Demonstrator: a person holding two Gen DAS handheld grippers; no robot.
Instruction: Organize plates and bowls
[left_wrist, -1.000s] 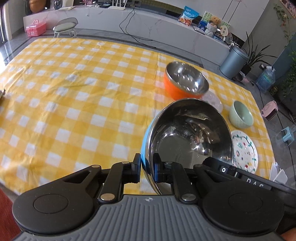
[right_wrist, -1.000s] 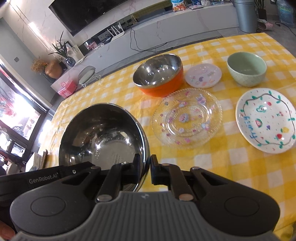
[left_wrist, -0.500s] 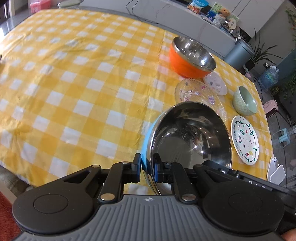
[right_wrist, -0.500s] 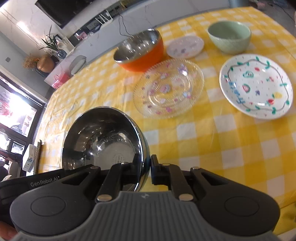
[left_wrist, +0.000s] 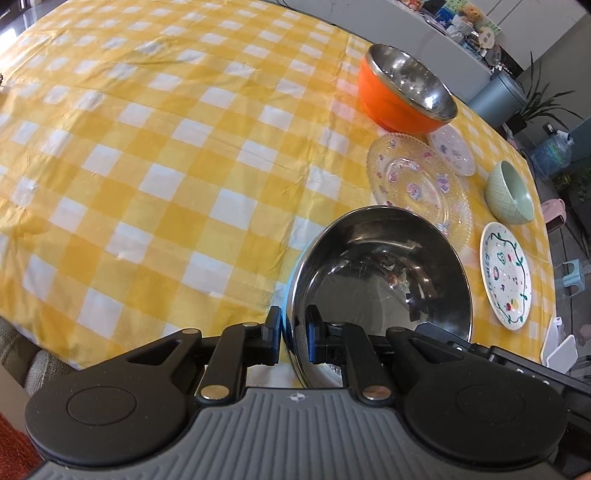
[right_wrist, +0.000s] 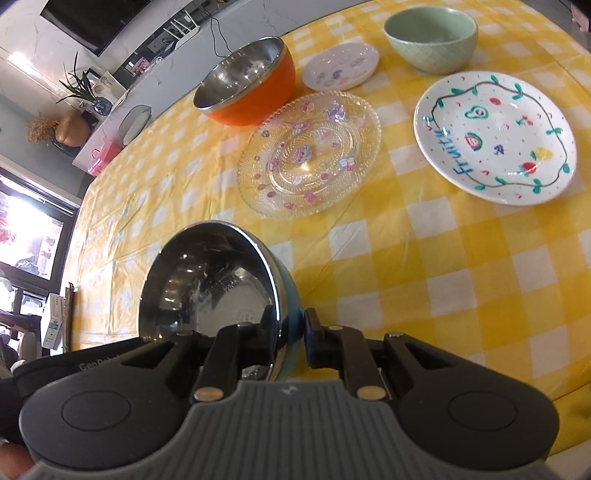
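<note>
Gripping opposite sides of the rim, the left gripper (left_wrist: 292, 339) and the right gripper (right_wrist: 289, 341) are both clamped narrow on the blue steel bowl (left_wrist: 380, 291), holding it between them over the near edge of the checked surface (left_wrist: 155, 155). Ahead of the right gripper lie the glass plate (right_wrist: 308, 155) and fruit plate (right_wrist: 495, 138), with the orange bowl (right_wrist: 245, 79), small plate (right_wrist: 340, 66) and green bowl (right_wrist: 430, 35) beyond

left tool (left_wrist: 293, 332): black links, brass pivots | right tool (right_wrist: 290, 334): ribbed grey base
</note>
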